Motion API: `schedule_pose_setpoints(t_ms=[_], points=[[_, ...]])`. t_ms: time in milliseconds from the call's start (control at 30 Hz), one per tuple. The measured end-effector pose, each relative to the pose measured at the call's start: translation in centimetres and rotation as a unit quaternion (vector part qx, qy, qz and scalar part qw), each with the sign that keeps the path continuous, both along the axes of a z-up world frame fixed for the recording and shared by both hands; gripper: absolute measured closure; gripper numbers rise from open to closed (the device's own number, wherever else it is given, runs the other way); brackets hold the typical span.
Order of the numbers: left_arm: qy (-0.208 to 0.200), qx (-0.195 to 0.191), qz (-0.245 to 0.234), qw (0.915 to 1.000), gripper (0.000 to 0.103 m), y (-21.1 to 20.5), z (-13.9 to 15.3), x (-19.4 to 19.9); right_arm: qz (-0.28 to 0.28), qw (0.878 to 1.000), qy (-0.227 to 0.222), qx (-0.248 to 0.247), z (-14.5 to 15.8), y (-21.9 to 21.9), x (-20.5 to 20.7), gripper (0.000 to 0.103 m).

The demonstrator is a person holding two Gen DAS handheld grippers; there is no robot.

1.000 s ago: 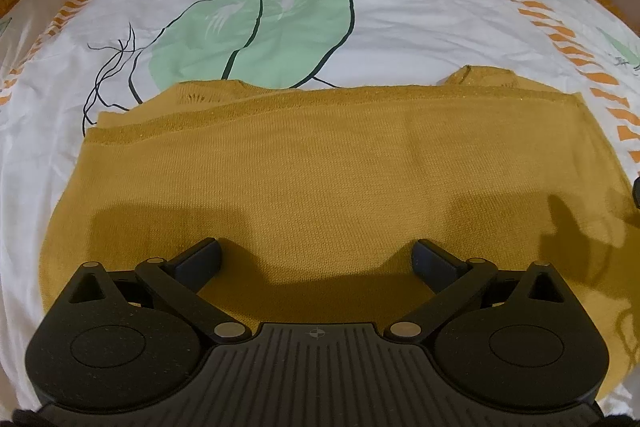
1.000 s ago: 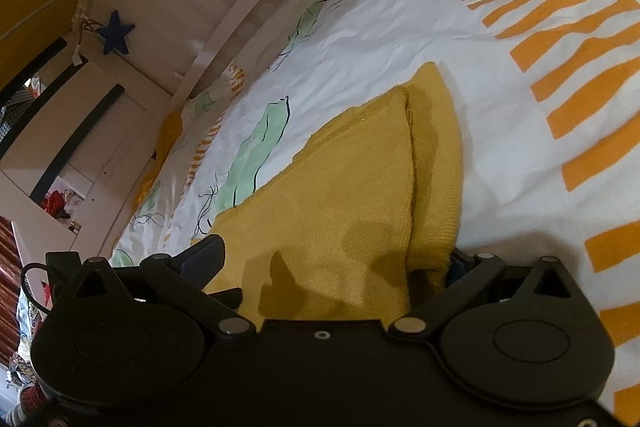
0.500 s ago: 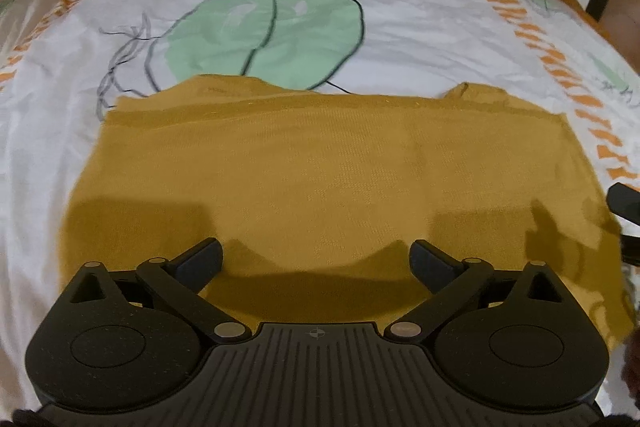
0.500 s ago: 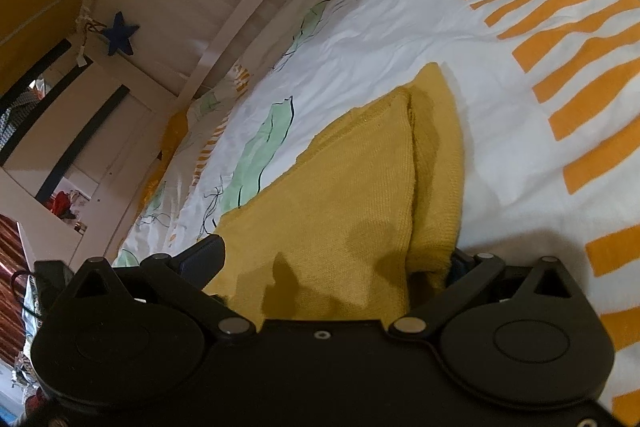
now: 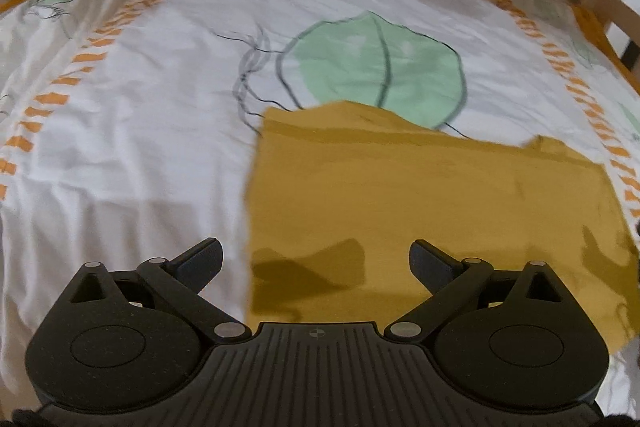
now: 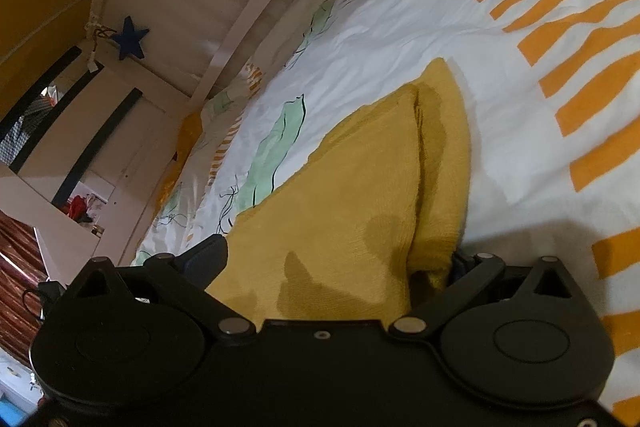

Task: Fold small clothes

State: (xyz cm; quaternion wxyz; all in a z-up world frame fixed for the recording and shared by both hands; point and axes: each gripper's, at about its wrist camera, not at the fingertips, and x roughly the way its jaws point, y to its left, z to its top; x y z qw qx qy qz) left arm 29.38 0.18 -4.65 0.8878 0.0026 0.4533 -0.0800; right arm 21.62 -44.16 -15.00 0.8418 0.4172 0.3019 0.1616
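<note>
Yellow knit (image 5: 432, 203) lies folded flat on the sheet (image 5: 132, 155), ahead and right of the left tongs (image 5: 316, 259); its left edge runs between the fingers. Left tongs: spread wide, empty. Right tongs (image 6: 336, 259): released, straddling the knit's thick folded end, far finger hidden behind it. Judgement: next fold wants both layers pinched together at the corner, edges kept aligned, no dragging the sheet.

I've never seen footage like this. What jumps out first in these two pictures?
A mustard-yellow knit top lies folded on a white bedsheet printed with a big green leaf and orange stripes. Black two-fingered grippers fill the bottom of each view: the left gripper open above the top's left edge, the right gripper open around its folded edge.
</note>
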Motion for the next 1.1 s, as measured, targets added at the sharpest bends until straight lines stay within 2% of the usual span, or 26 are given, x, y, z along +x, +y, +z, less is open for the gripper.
schedule_pose_setpoints(t_ms=[133,233,300,367,433,467,500,633,800,967,1100], points=[[0.022,-0.029,0.003,0.9994,0.002,1.4,-0.2,1.2,0.029,1.000,0.008,0.004,0.2,0.2,1.1,0.000],[0.014,-0.033,0.005,0.9993,0.002,2.1,0.3,1.5,0.054,0.998,0.016,0.005,0.3,0.8,2.5,0.000],[0.012,-0.040,0.006,0.9991,0.002,2.4,0.6,1.7,0.060,0.998,0.024,0.001,0.5,1.3,3.2,0.004],[0.012,-0.051,0.012,0.9986,0.002,2.9,0.9,1.8,0.060,0.997,0.038,0.003,0.6,1.4,3.4,0.020],[0.012,-0.060,0.013,0.9980,0.002,3.2,1.1,1.8,0.051,0.997,0.063,0.002,0.3,1.0,3.3,0.052],[0.012,-0.064,0.013,0.9978,0.002,3.4,1.3,1.8,0.042,0.996,0.077,-0.006,0.2,0.9,3.1,0.061],[0.011,-0.067,0.011,0.9977,0.002,3.5,1.4,1.7,0.034,0.996,0.087,-0.017,0.2,0.7,2.9,0.078],[0.005,-0.067,0.008,0.9977,0.002,3.9,1.9,1.7,0.018,0.993,0.096,-0.069,2.1,1.9,2.5,0.081],[0.004,-0.075,0.009,0.9971,0.002,4.9,2.2,1.7,0.028,0.990,0.073,-0.115,7.1,5.5,3.4,0.082],[0.007,-0.086,0.022,0.9960,0.002,6.7,2.5,1.7,0.071,0.987,0.054,-0.137,10.7,10.5,5.9,0.082],[0.005,-0.094,0.039,0.9948,0.002,8.3,2.7,1.9,0.112,0.981,0.050,-0.151,11.1,15.6,8.0,0.082]])
